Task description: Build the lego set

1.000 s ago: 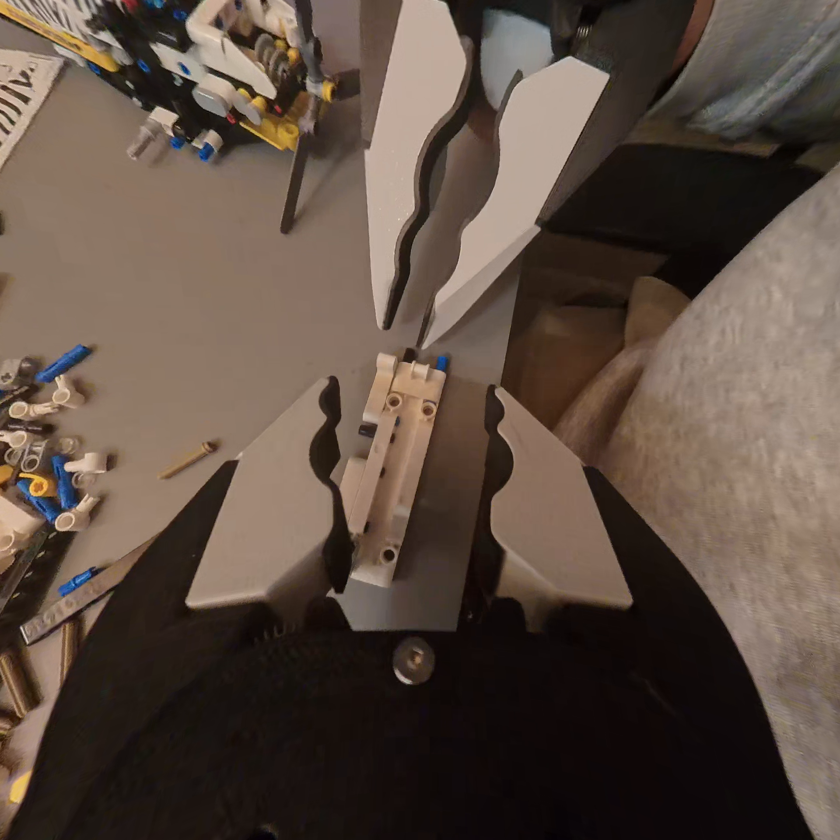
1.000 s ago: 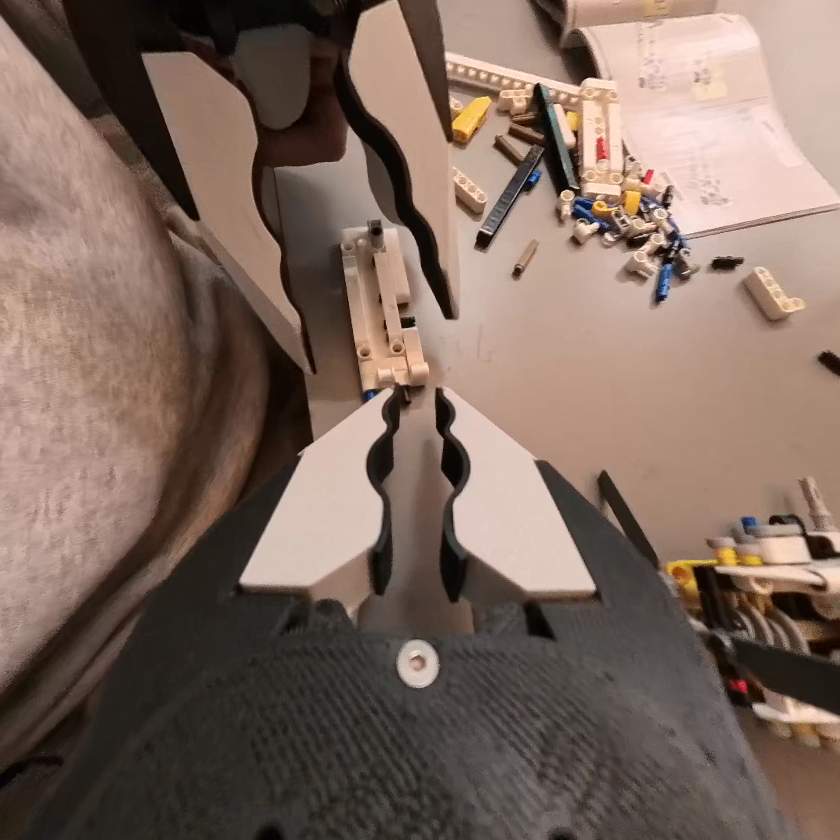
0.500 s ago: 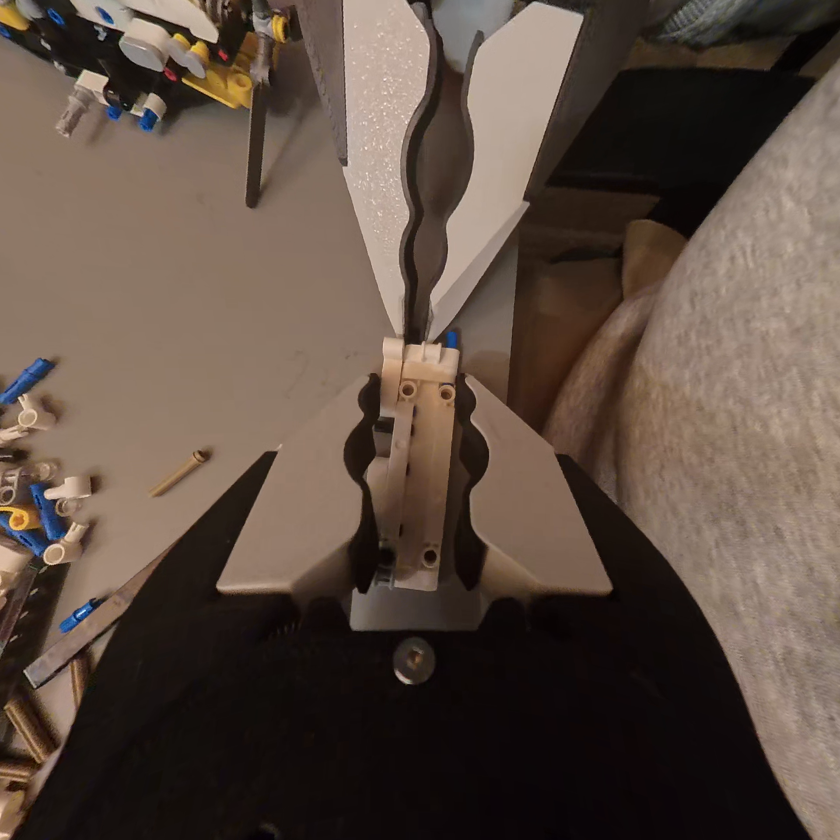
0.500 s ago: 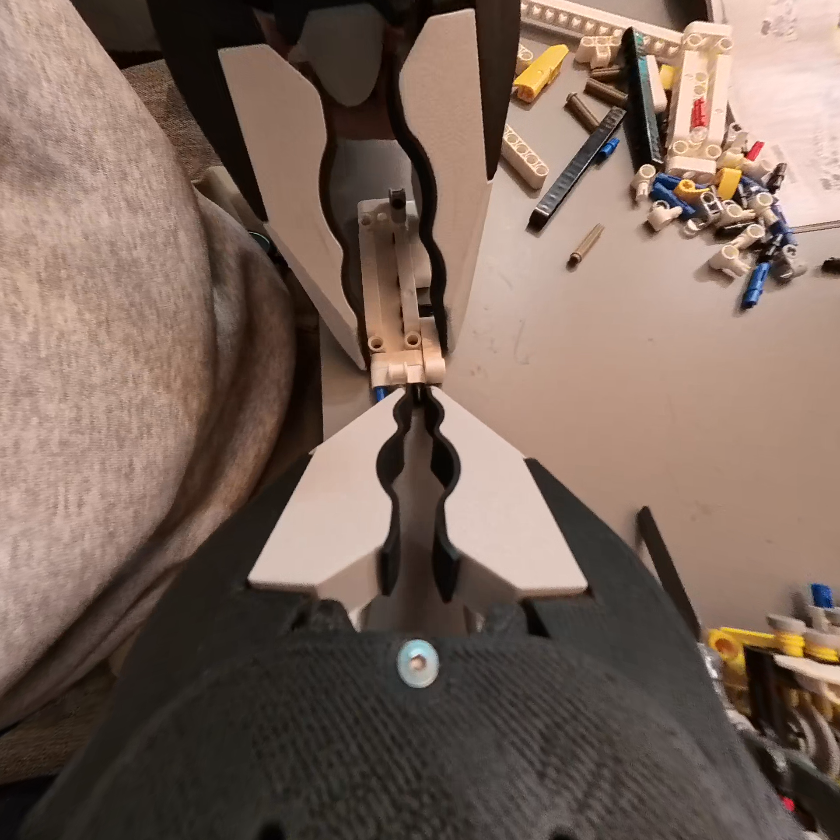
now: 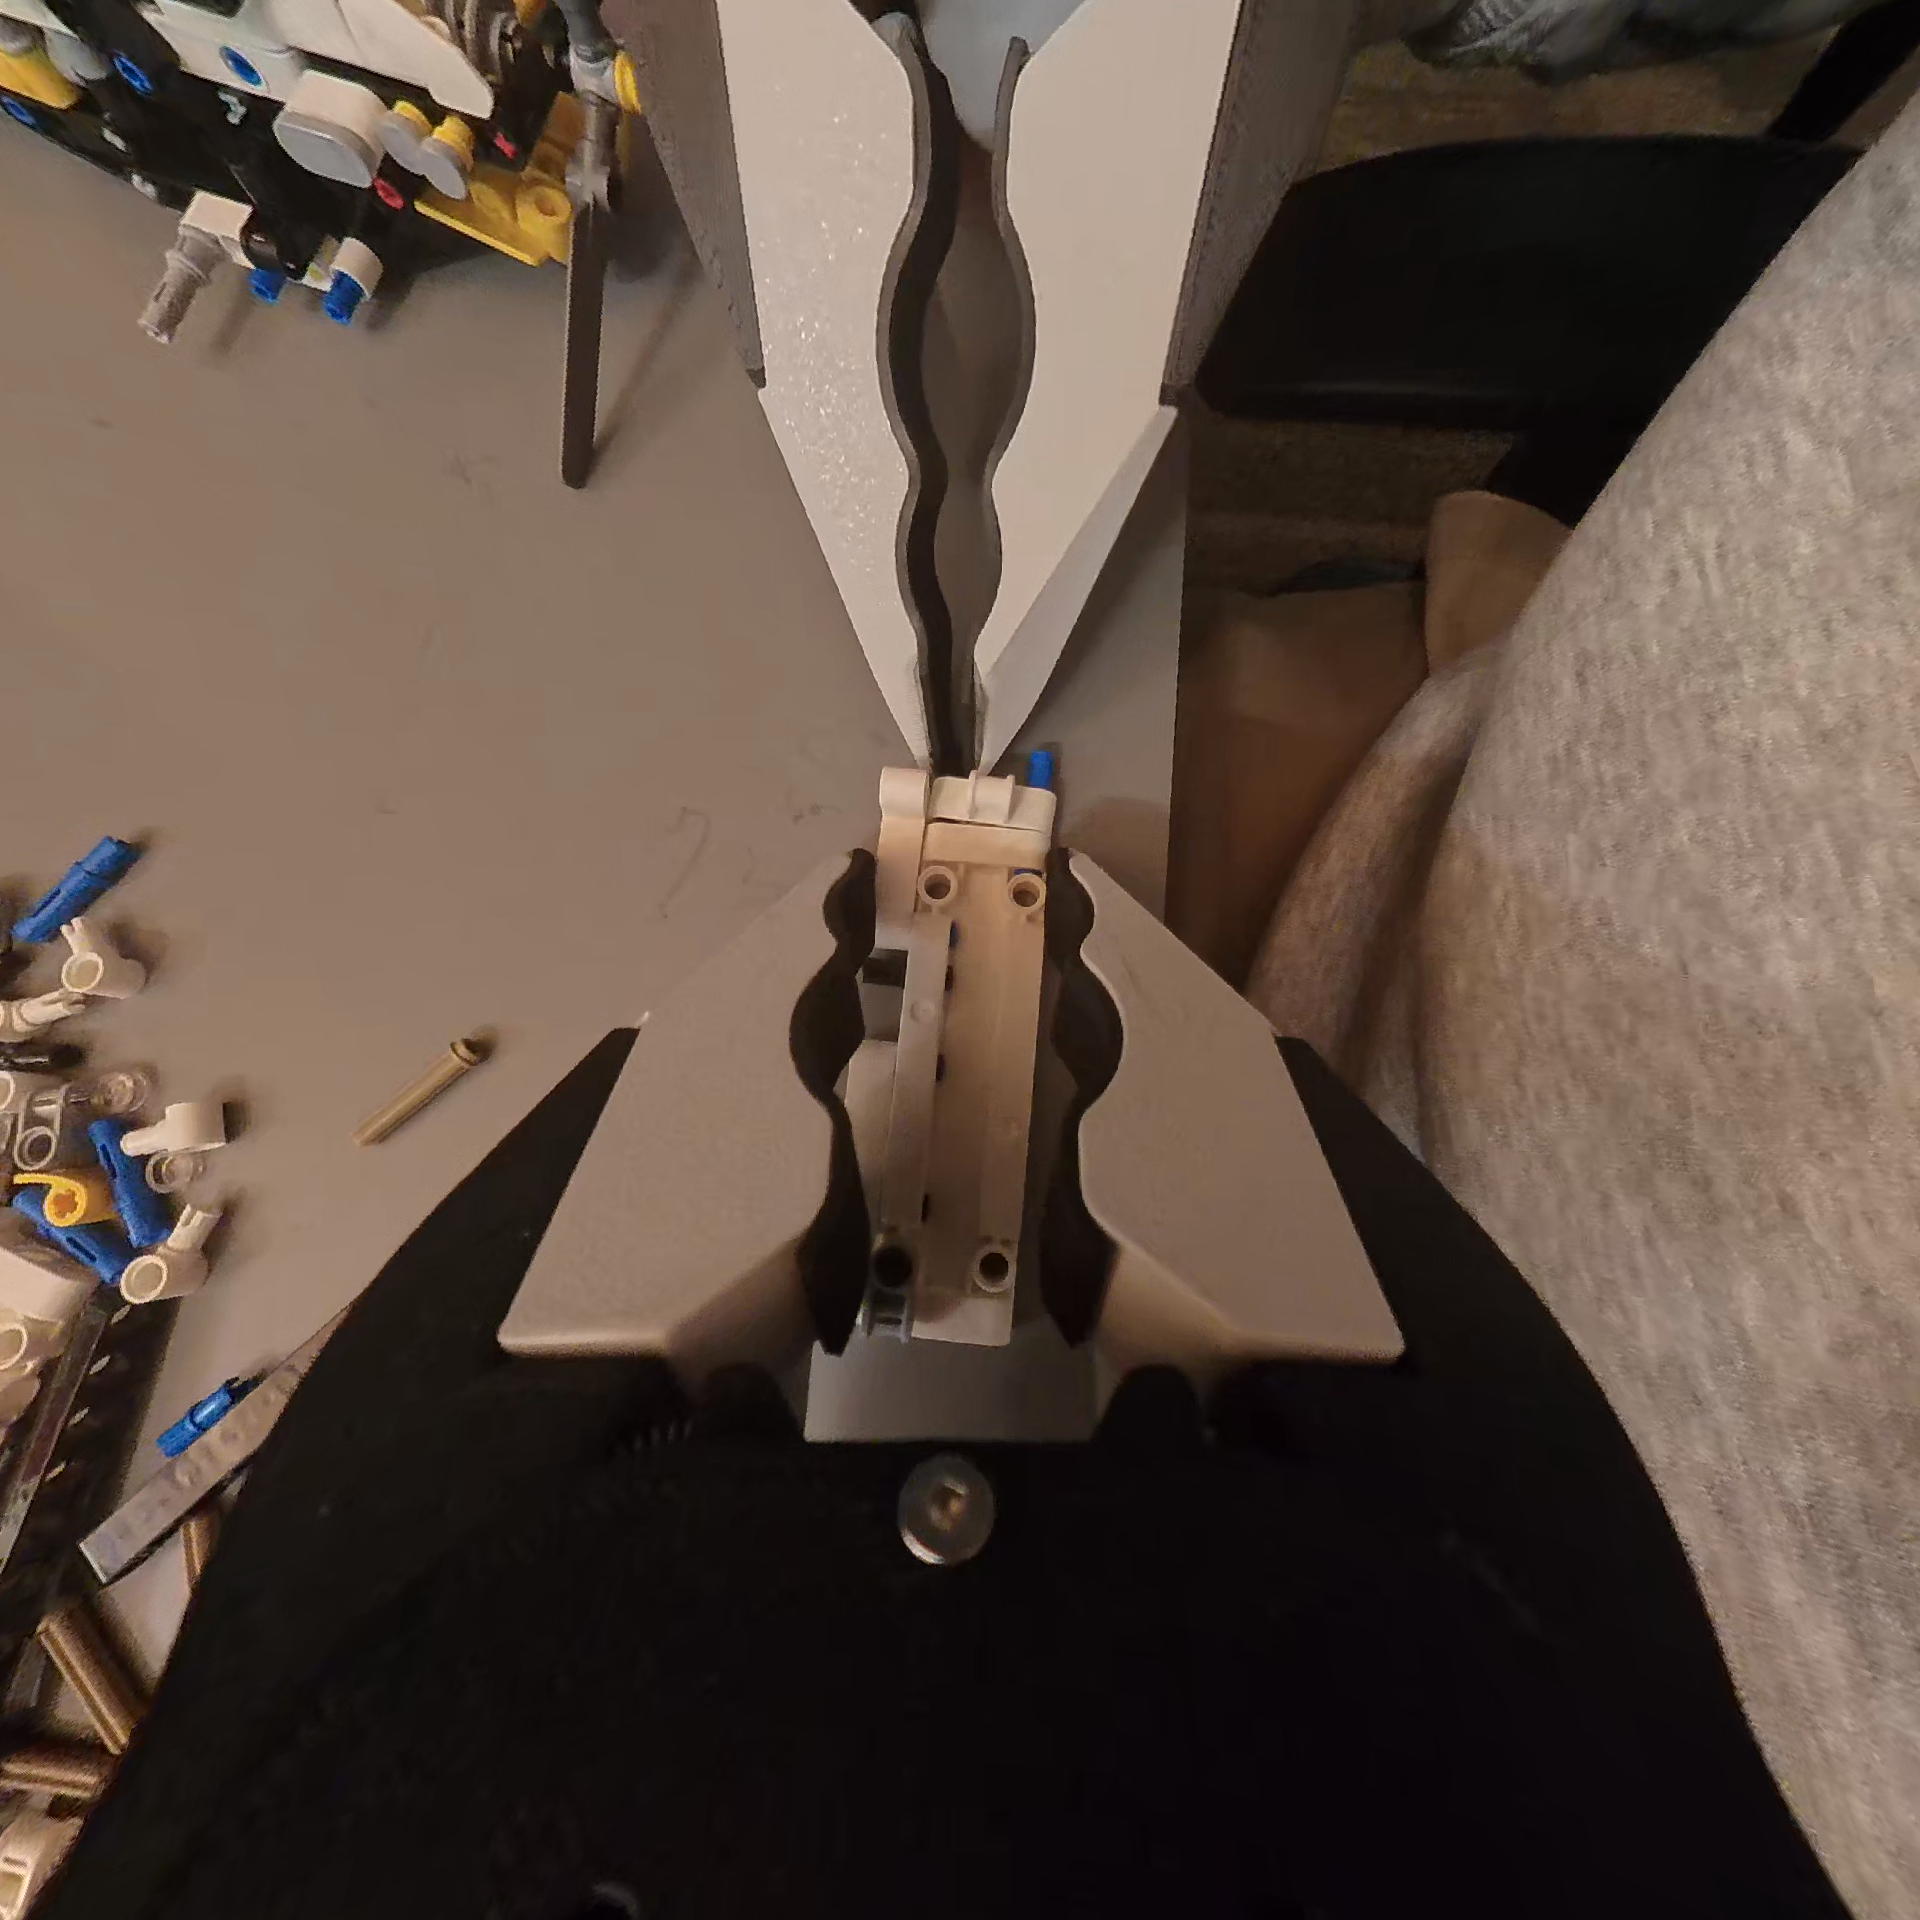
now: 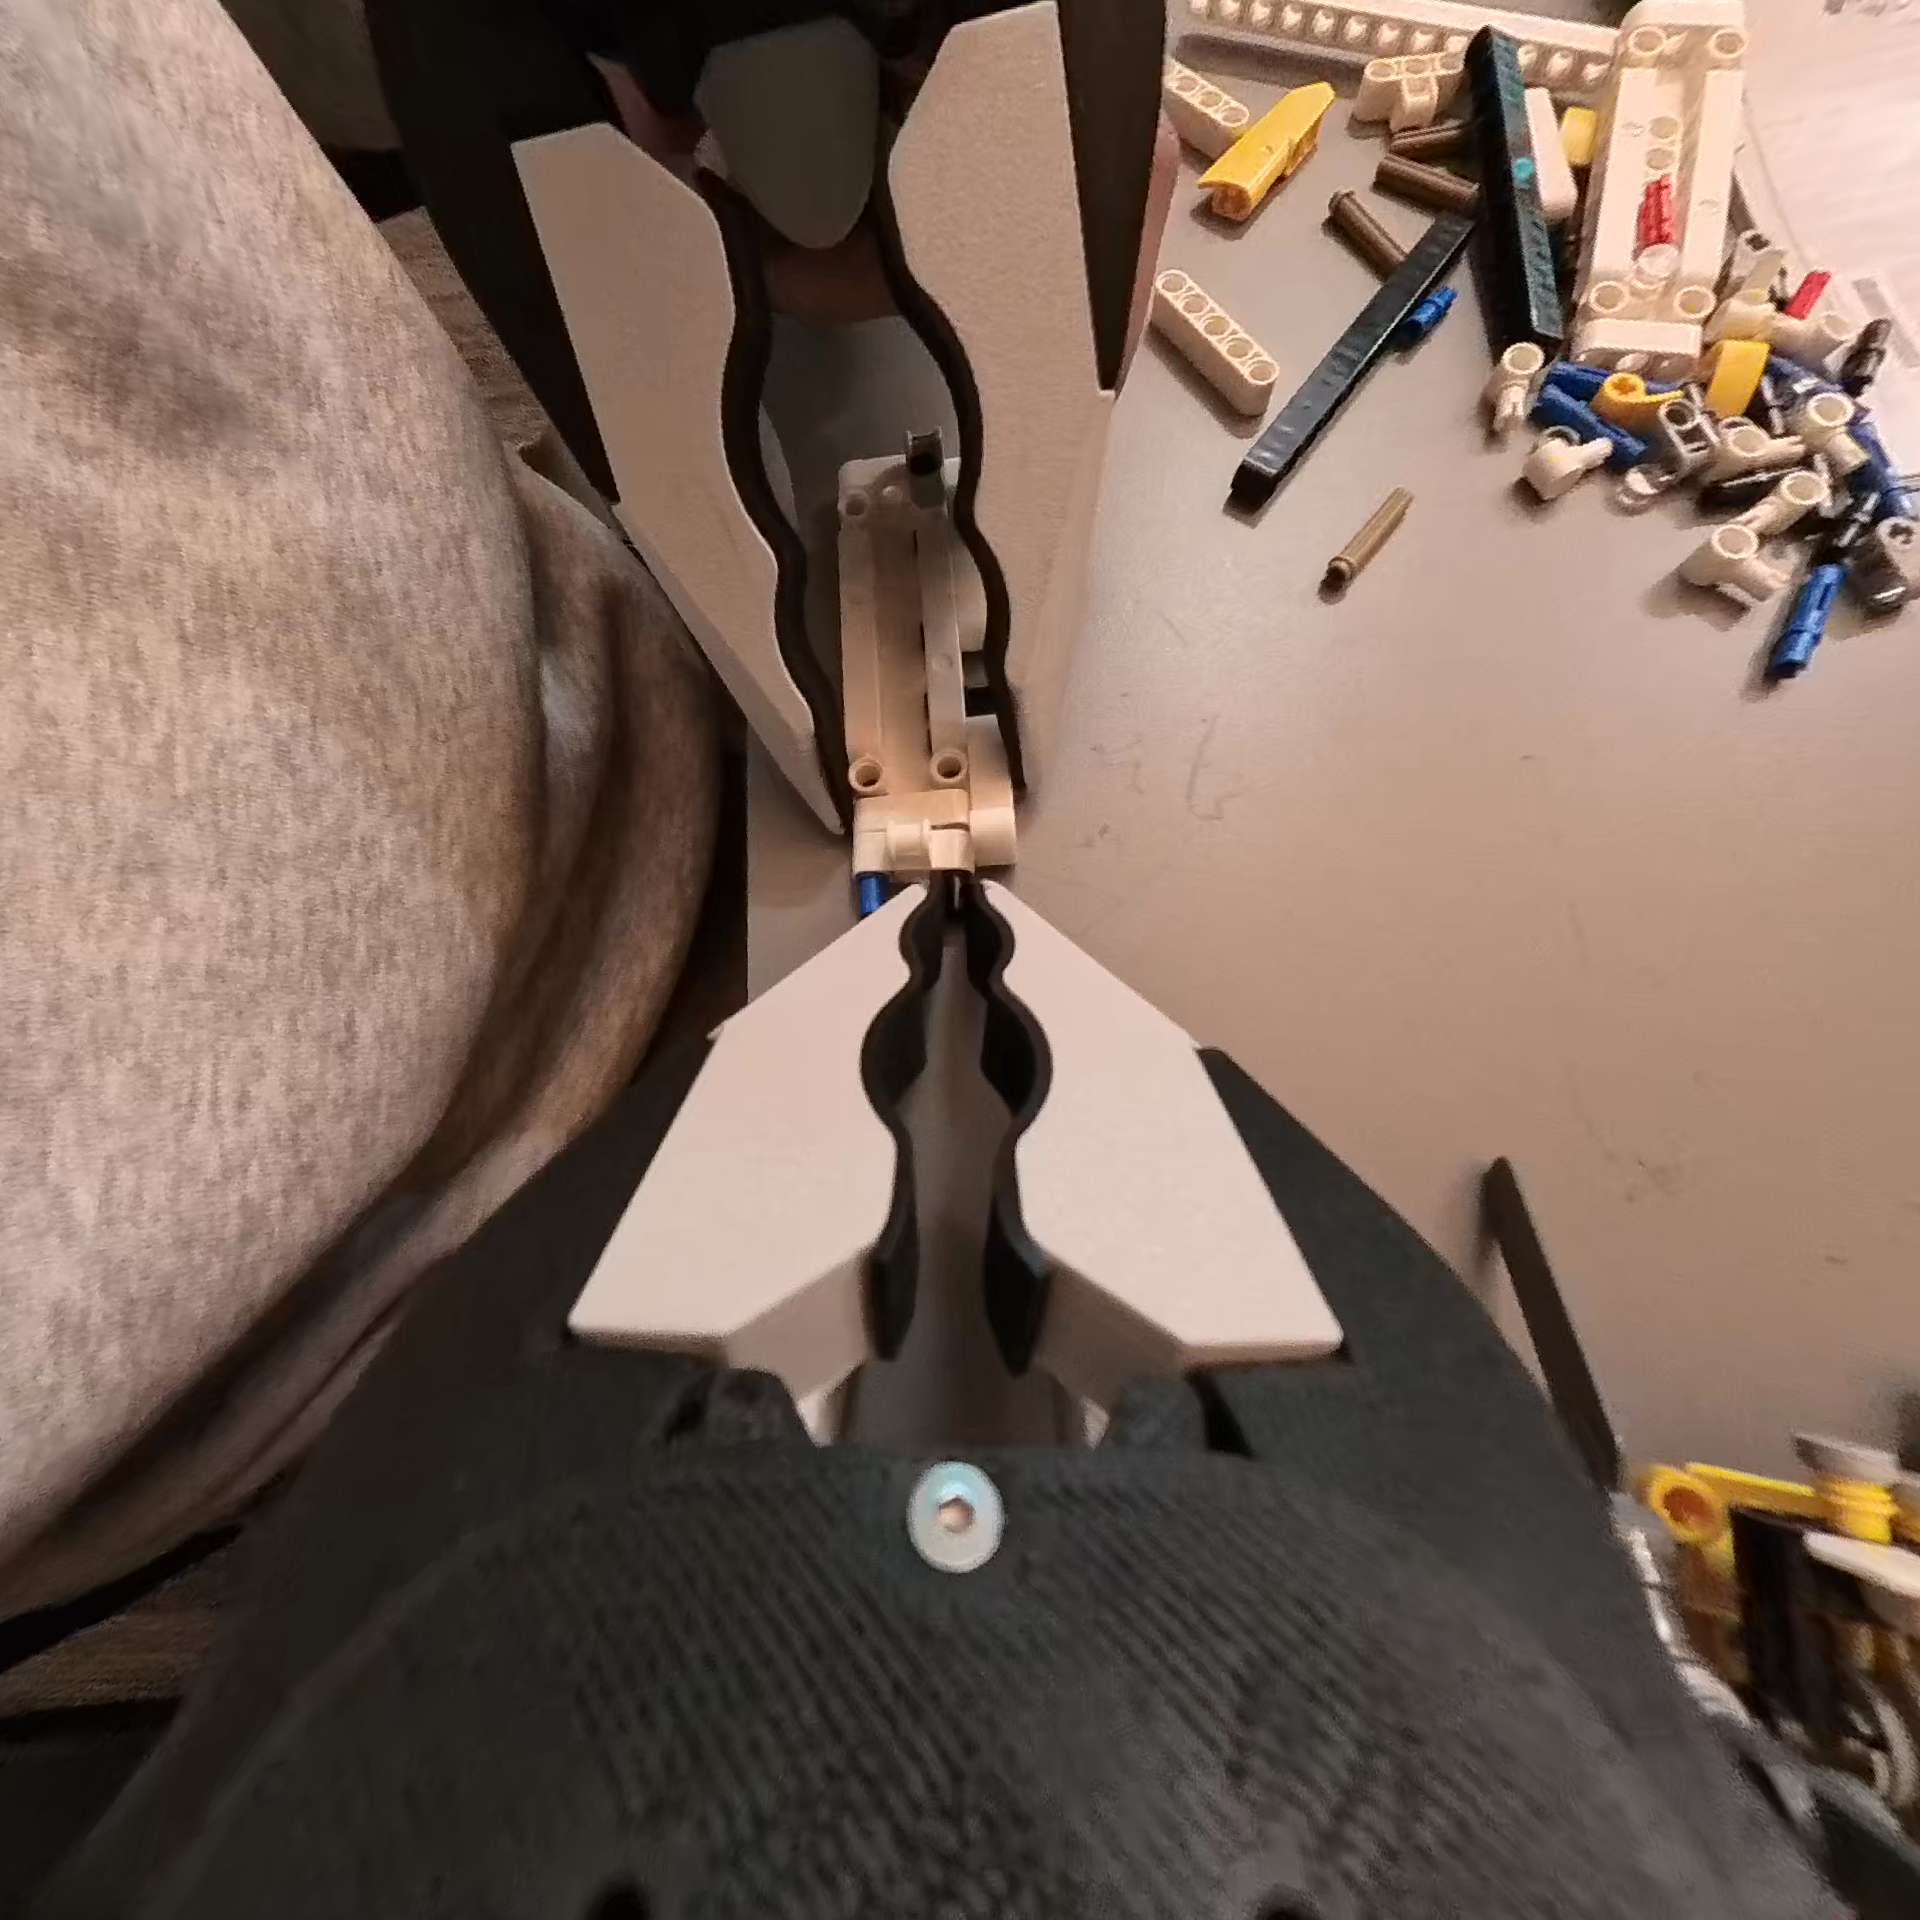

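Your left gripper [image 5: 951, 862] has its jaws clamped on the white subassembly [image 5: 961, 1060], which lies lengthwise between them with its far end sticking out past the tips, right at the table [image 5: 416, 644] edge. Your right gripper [image 6: 951, 899] faces it tip to tip, jaws pinched nearly together on what looks like a thin dark pin [image 6: 953, 885] at that protruding end, though the pin is too small to be sure it is held. The likely trouble: if you push off-axis, the pin could cock in its hole or pop out from between the tips, and at this edge it would probably drop into your lap or onto the floor. The subassembly seems gripped only along its sides by wavy pads, so a hard push may slide it back through the left jaws or flex the thin beam running along it. A blue pin [image 5: 1039, 771] pokes out just beside the right tips; a sideways nudge could knock it. The table is plain grey, faintly scuffed. To the left jaws' left lies a loose tan axle [image 5: 421, 1089] and, farther out, a pile of parts [image 6: 1745, 416] in white, blue and yellow. Ahead of them, beyond the right gripper, sits the larger built model [image 5: 343, 135]. On the other side the table ends at grey fabric [image 5: 1662, 1039], close by. The light is warm and dim.
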Demonstrator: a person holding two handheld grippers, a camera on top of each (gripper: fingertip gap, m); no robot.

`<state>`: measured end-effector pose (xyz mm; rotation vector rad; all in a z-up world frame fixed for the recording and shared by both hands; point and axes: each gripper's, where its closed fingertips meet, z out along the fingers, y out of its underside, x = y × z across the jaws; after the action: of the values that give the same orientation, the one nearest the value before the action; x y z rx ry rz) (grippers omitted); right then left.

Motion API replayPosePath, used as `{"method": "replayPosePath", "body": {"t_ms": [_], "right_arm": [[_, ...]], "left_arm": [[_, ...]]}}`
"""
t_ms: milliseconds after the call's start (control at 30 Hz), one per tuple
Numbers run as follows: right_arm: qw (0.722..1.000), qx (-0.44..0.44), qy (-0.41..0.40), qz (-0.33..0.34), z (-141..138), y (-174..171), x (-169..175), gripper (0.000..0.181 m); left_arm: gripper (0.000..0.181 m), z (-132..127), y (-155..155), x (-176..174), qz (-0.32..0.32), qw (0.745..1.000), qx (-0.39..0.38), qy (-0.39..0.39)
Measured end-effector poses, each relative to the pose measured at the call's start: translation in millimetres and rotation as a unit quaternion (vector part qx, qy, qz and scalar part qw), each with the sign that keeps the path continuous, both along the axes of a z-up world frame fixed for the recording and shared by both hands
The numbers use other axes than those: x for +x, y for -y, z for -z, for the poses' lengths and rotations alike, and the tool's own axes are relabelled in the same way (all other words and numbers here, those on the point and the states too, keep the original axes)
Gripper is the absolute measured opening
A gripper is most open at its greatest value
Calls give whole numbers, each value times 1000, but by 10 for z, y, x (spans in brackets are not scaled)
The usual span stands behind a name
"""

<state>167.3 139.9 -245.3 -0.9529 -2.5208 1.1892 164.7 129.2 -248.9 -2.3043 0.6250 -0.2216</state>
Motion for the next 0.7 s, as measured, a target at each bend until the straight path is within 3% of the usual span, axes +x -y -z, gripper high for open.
{"method": "replayPosePath", "body": {"t_ms": [500,700], "right_arm": [[999,-28,31,-33,-5,4,65,3],[999,-25,26,-6,-6,-52,34,4]], "left_arm": [[35,-1,5,49,23,1000,5,1],[35,10,-9,36,16,1000,6,9]]}}
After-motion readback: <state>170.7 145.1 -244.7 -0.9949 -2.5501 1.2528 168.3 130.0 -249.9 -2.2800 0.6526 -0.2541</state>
